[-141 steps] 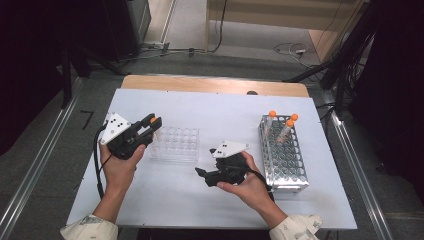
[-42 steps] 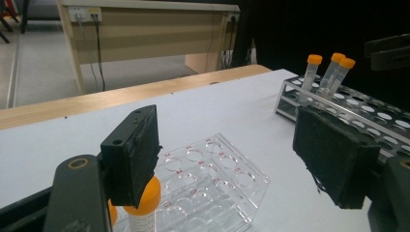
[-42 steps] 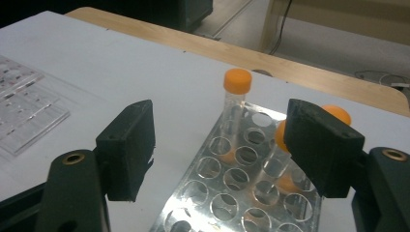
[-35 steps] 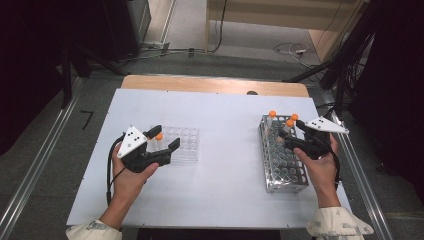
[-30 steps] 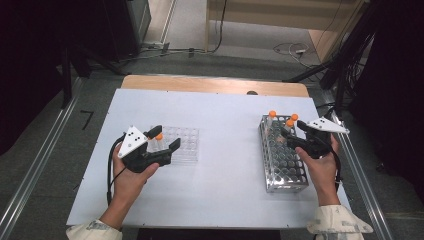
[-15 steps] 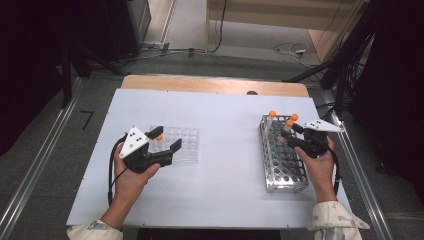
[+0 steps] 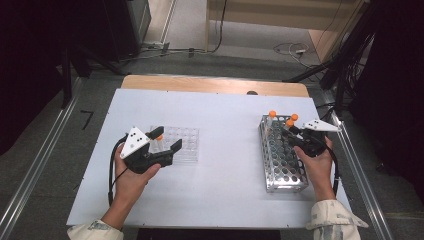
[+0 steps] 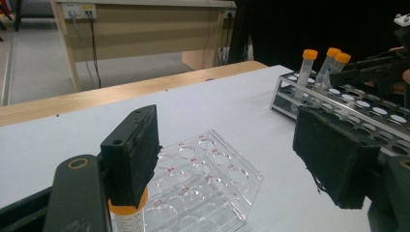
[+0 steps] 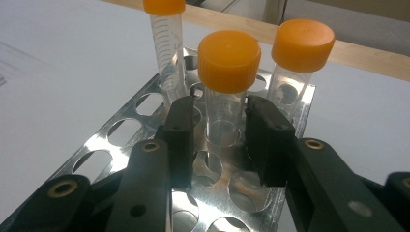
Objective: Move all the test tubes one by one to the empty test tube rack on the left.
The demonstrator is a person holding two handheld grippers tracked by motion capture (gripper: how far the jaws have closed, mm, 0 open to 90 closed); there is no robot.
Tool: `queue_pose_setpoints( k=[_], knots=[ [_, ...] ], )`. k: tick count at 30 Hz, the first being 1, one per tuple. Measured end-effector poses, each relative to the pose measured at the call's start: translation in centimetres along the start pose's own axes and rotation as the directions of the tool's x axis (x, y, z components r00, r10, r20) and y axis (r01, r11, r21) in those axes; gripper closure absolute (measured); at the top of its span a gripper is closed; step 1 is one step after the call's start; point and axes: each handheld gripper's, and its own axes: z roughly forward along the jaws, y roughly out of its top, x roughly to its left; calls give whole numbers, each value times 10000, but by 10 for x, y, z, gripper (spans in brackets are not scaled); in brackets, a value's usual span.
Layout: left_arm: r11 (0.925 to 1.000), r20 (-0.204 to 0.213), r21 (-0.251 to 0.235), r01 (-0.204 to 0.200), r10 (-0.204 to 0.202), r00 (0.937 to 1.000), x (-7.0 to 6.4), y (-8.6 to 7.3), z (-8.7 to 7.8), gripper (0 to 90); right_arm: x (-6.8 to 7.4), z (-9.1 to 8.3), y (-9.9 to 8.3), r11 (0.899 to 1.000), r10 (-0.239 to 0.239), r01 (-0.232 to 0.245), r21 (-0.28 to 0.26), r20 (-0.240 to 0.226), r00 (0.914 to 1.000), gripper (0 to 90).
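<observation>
Tube [image 9: 225,82] stood in the metal rack [image 7: 280,160] at table right in the high view. Left gripper view: left gripper [image 8: 237,159] gaped wide over the clear rack [image 8: 203,188], one tube [image 8: 128,215] already transferred. Right gripper view: right gripper [image 9: 217,140] straddled the tube, jaws narrow, apparently not yet gripping; three remained.

Clear well rack [image 7: 176,144] was placed on the table [image 7: 225,120] toward its left edge, midway between near and far edges. Metal tube rack [image 7: 278,155] was set toward the right edge, lengthwise near to far. Three capped tubes [image 7: 272,117] were stood in the metal rack's far end. Left gripper [image 7: 161,141] was held over the clear rack's left part; right gripper [image 7: 288,129] was positioned at the metal rack's far end, among the tubes.
</observation>
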Motion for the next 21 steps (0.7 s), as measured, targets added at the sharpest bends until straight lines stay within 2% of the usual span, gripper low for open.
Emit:
queue_pose_setpoints(
  k=[12, 21],
  knots=[
    [10000, 24, 5, -30, 30, 10000, -1, 0, 0, 259, -2, 4, -1, 9998, 79, -80, -184, -81, 9999, 702],
    [10000, 38, 11, -52, 52, 10000, -1, 0, 0, 259, -2, 2, -1, 9996, 62, -62, -293, -17, 10000, 715]
  ],
)
